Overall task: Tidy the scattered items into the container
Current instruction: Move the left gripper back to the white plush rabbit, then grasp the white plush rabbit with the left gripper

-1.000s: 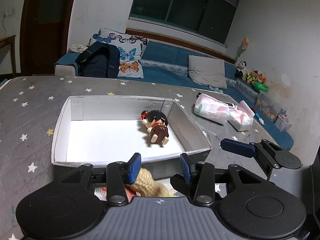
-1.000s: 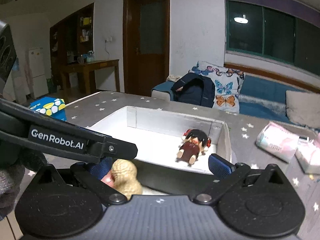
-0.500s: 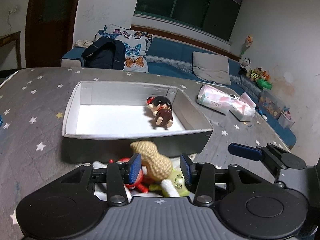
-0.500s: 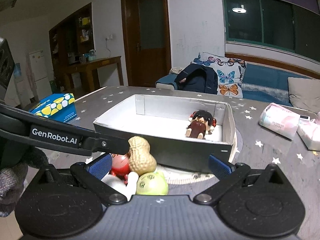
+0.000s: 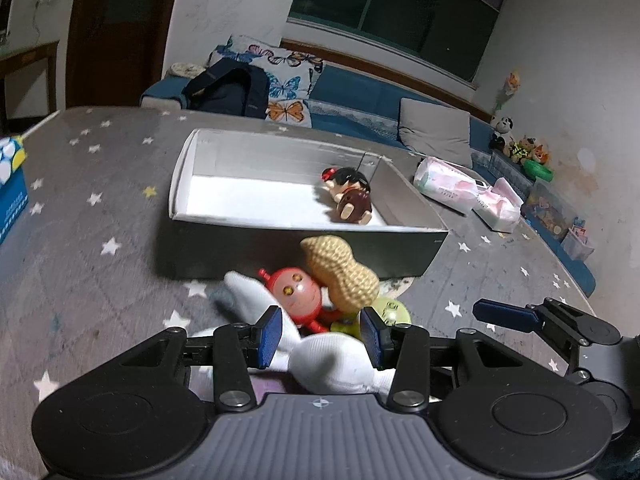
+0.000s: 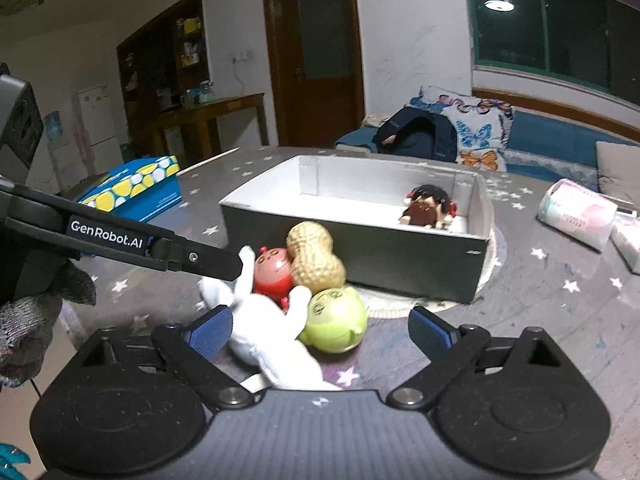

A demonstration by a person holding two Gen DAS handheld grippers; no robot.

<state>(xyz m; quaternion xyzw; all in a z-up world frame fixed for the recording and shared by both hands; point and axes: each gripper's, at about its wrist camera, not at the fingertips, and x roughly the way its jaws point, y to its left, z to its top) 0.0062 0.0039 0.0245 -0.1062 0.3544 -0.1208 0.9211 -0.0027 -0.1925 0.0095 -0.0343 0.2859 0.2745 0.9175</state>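
A grey box with a white inside (image 5: 288,240) (image 6: 360,248) stands on the star-patterned table and holds a dark-haired doll (image 5: 352,196) (image 6: 428,206). In front of it lie a knitted peanut (image 5: 340,272) (image 6: 314,256), a red round figure (image 5: 296,292) (image 6: 272,270), a green round figure (image 5: 384,312) (image 6: 336,318) and a white plush toy (image 5: 332,364) (image 6: 264,320). My left gripper (image 5: 320,340) is open just above the pile, jaws on either side of the white plush. My right gripper (image 6: 320,330) is open wide, close to the plush and green figure.
A blue and yellow tissue box (image 6: 136,188) (image 5: 10,184) stands at the table's left. Pink tissue packs (image 5: 452,184) (image 6: 576,216) lie to the right of the box. The left gripper's arm (image 6: 120,240) crosses the right wrist view. A sofa with cushions is behind.
Both grippers have pulled back from the box and dropped towards the toy pile. The pile, first mostly hidden, now shows in full. Both stay open.
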